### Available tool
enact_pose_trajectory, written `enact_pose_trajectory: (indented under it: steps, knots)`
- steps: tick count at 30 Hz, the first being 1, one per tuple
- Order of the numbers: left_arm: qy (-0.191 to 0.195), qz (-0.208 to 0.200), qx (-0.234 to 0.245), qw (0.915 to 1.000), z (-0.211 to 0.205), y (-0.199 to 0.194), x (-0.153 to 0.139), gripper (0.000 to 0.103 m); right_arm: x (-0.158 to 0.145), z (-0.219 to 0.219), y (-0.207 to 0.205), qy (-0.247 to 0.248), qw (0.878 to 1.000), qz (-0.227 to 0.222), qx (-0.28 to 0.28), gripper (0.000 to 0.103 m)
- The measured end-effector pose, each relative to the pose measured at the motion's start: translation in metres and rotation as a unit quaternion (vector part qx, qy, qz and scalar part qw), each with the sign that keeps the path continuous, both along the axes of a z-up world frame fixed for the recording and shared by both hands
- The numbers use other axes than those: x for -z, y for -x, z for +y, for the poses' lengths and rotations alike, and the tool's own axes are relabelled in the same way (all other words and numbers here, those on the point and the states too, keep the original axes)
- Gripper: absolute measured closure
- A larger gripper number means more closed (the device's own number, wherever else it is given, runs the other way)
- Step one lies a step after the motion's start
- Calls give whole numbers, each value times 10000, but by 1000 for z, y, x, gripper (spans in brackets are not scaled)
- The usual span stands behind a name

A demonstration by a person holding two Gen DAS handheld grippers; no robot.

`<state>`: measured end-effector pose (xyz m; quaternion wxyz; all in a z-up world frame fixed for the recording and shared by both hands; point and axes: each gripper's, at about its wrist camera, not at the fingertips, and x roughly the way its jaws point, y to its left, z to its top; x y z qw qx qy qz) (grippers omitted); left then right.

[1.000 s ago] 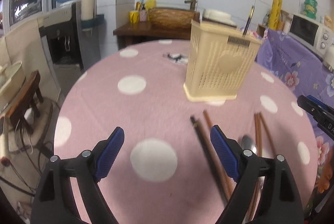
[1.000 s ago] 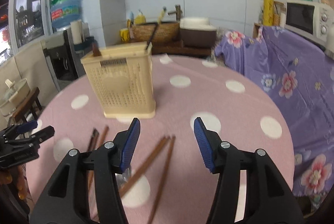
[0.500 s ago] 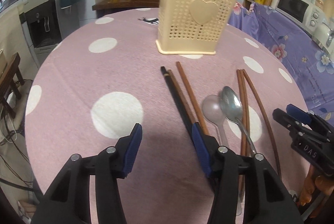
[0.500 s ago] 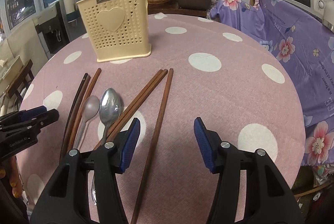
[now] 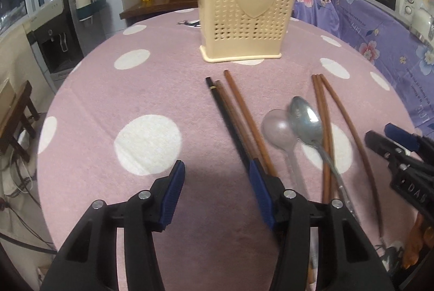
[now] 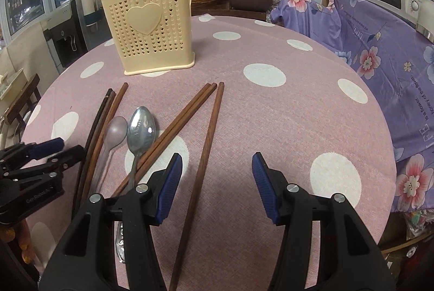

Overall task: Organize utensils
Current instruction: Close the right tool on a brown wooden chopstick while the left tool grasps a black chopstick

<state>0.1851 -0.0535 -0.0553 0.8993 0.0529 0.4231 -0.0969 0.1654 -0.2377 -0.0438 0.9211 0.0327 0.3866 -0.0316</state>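
Utensils lie loose on the pink polka-dot tablecloth (image 6: 271,128). Both the left gripper (image 5: 217,190) and right gripper (image 6: 217,182) stand spread, pinching nothing. A single brown wooden chopstick (image 6: 208,139) runs between the right jaws. A cream perforated plastic utensil holder (image 6: 152,28) stands upper left.

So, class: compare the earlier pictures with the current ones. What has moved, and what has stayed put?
Both hand-held grippers came down toward the table. The left hand-held gripper narrowed its jaws and grips nothing; the right hand-held gripper kept its opening, straddling a brown chopstick without pressing it. The utensil holder, the spoons and the chopsticks stayed put.
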Motion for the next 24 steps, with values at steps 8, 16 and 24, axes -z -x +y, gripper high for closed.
enact_pose_trajectory:
  steps: [8, 16, 24]
  knots:
    - [239, -55, -193, 9995, 14, -3, -9, 53, 2, -3, -5, -9, 10000, 54, 53, 49]
    - [213, 93, 2, 9997, -14, -1, 1, 52, 5, 2, -3, -26, 9999, 80, 92, 49]
    - [306, 218, -187, 9991, -4, -3, 0, 52, 5, -1, -3, -31, 9999, 66, 132, 49]
